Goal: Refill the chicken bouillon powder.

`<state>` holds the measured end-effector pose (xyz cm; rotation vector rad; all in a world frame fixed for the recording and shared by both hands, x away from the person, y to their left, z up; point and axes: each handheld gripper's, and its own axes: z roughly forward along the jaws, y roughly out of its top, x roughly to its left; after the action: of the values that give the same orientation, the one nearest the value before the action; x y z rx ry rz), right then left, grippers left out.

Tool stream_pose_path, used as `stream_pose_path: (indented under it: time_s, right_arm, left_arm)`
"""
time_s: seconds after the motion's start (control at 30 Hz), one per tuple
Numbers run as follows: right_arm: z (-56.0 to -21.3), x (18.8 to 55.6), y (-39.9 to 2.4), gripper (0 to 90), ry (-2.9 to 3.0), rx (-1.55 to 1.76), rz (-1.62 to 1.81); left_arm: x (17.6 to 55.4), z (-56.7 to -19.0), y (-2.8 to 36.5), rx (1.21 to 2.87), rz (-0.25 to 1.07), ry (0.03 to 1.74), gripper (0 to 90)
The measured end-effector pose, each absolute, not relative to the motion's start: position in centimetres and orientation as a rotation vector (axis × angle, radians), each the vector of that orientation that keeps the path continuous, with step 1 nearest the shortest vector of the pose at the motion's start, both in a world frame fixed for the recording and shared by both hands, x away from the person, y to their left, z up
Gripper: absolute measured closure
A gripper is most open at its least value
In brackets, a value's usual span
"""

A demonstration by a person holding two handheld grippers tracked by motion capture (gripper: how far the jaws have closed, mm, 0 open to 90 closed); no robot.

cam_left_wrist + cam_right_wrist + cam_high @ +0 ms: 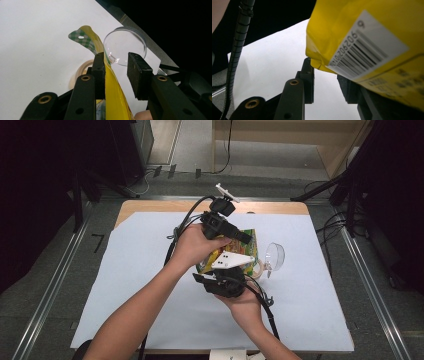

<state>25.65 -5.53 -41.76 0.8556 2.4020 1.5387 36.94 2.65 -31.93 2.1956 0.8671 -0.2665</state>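
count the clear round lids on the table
1: the clear round lid lies on the white sheet right of the yellow bag; others could hide beneath the bag or hands.

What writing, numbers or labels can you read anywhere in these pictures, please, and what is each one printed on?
"0206206" and a separate "9": digits beside the barcode on the white label of the yellow packet; the leading digits are cut off.
Small dark print below that label on the yellow packet: too blurred to read.
Green checked top edge of the packet: no writing on it.
Colourful packet front in the high view: too small to read.
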Motion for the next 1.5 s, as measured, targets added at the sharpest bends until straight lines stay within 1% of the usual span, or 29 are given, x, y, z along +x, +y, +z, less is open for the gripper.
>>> stream_pose_path:
  time_s: [0.97, 1.37, 1.5]
  right_arm:
    - [-42.13, 25.62, -5.41, 69.0, 2.401, 0.839, 1.542]
    - [-41.46, 25.71, -5.51, 69.0, 2.405, 0.859, 1.549]
    - [-41.39, 25.74, -5.61, 69.0, 2.405, 0.869, 1.558]
  left_arm:
    - [36.44, -31.96, 2.71, 2.206, -0.243, 0.854, 69.6]
    - [36.60, -31.46, 2.63, 2.188, -0.239, 0.859, 69.4]
    - [36.65, -31.48, 2.33, 2.209, -0.242, 0.860, 69.2]
